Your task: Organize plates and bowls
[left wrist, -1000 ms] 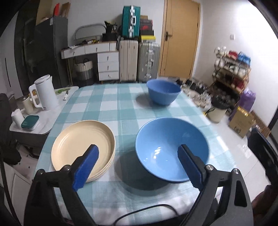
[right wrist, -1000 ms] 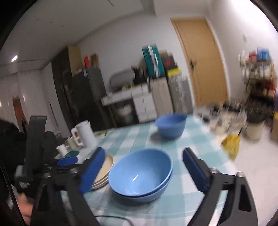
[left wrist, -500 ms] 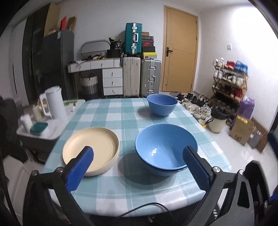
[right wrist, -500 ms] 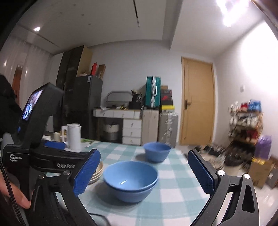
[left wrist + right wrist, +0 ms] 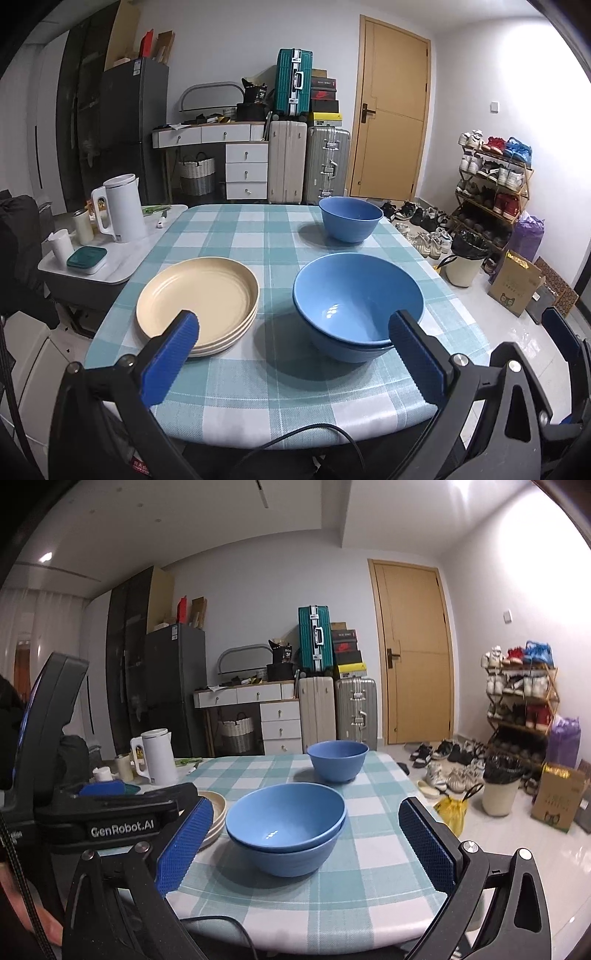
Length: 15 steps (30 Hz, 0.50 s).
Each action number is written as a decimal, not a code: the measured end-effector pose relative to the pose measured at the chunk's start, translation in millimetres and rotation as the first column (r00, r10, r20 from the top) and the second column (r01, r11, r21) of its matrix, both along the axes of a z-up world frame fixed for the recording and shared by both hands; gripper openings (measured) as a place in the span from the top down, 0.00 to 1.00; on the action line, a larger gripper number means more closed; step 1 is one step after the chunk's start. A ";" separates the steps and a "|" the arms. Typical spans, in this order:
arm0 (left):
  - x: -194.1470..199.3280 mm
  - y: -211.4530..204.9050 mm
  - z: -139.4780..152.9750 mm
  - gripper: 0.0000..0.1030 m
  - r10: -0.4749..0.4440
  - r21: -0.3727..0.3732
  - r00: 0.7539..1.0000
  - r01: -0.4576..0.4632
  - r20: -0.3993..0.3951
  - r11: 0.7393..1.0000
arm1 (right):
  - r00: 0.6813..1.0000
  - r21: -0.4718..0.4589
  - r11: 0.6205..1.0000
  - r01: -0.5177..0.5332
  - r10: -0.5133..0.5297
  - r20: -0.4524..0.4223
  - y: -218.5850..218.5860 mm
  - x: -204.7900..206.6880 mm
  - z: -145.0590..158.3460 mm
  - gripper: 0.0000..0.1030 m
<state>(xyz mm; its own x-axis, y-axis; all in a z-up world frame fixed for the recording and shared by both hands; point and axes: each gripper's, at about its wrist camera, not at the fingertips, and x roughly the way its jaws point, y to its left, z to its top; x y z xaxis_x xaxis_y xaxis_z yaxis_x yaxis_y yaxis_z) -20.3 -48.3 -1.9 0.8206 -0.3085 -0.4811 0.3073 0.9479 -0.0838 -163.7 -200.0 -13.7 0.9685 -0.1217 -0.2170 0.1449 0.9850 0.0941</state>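
Left wrist view shows the single blue bowl (image 5: 350, 218) far ahead on the checked table (image 5: 236, 236), past the nested bowls (image 5: 357, 311). Both the left gripper (image 5: 291, 354) and the right gripper (image 5: 304, 843) are wide apart, holding nothing.

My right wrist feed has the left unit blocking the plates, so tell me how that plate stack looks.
Observer: The cream plate stack looks about three deep, neatly aligned, and the top plate is bare.
Operator: Report the left tongs.
Observer: The left tongs have just been opening and stand wide, with nothing between the pads.
Operator: Give me the gap to the bowls.
Observer: A strip of tablecloth separates the plates from the nested bowls; they do not touch.
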 end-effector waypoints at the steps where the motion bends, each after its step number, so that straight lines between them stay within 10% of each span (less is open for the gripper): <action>1: -0.2 0.5 -0.1 0.00 -0.001 -0.001 1.000 0.001 -0.002 1.000 | 1.000 0.017 1.000 0.002 -0.002 -0.006 -0.9 1.3 -1.1 0.01; 15: -7.2 5.0 -0.4 0.00 0.031 0.034 0.999 -0.032 0.041 0.999 | 1.000 0.137 0.991 0.004 -0.003 -0.006 1.5 0.4 -18.1 0.01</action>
